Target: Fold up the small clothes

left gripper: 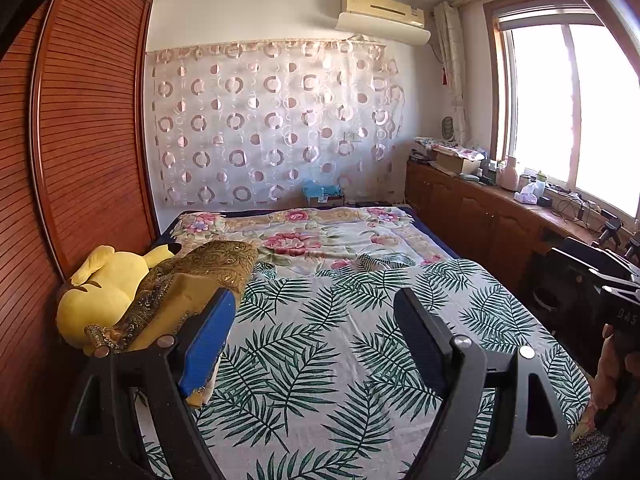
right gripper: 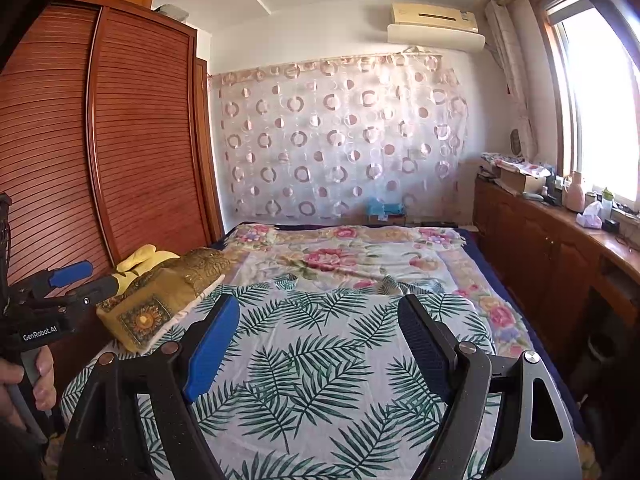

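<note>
Over the near bed edge, left gripper (left gripper: pixel 316 332) and right gripper (right gripper: pixel 320 340) both hover wide apart, empty, likely staged before a pick. Palm-leaf sheet (left gripper: pixel 340 360) lies spread beneath. Mustard patterned cloth (right gripper: pixel 160 300), likely the garment, sits bunched left against yellow plush (left gripper: pixel 104 292). Its full shape is hidden.

plush toy (left gripper: pixel 104 292) half hidden under gold cloth (left gripper: pixel 200 276); windowsill clutter (left gripper: pixel 520 184) indistinct.
</note>
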`<state>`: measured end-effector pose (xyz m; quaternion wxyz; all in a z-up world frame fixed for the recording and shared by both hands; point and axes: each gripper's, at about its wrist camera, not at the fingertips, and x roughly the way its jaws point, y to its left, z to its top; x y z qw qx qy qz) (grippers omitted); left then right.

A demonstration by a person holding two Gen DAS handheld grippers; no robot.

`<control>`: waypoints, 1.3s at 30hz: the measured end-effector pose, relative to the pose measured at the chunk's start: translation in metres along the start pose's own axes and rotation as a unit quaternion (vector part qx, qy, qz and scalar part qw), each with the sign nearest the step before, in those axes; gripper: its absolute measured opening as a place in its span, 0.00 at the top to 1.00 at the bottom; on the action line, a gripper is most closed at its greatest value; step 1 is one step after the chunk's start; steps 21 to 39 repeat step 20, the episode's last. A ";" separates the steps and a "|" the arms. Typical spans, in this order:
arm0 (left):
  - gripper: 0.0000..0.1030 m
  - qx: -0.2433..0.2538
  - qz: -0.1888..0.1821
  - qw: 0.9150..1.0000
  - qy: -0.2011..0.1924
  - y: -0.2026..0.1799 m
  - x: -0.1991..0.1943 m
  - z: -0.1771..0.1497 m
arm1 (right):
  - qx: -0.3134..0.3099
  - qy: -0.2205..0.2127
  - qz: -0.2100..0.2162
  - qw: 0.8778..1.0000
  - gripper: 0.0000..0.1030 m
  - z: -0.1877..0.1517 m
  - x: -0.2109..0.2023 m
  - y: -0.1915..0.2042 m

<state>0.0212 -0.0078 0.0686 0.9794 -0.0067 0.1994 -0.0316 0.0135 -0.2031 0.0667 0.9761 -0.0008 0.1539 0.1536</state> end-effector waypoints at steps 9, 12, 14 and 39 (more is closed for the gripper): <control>0.20 0.001 0.001 1.000 -0.001 0.000 0.000 -0.001 | 0.000 0.000 0.000 1.000 0.19 0.000 0.000 -0.001; 0.20 0.001 0.000 1.000 -0.001 0.000 0.000 -0.001 | 0.000 0.000 0.001 1.000 0.19 0.000 -0.001 -0.002; 0.20 0.001 0.000 1.000 -0.001 0.000 0.000 -0.001 | 0.000 0.000 0.000 1.000 0.19 0.000 0.000 -0.002; 0.20 0.001 0.001 1.000 -0.001 0.000 0.000 -0.002 | 0.001 0.001 0.000 1.000 0.19 0.000 0.000 -0.003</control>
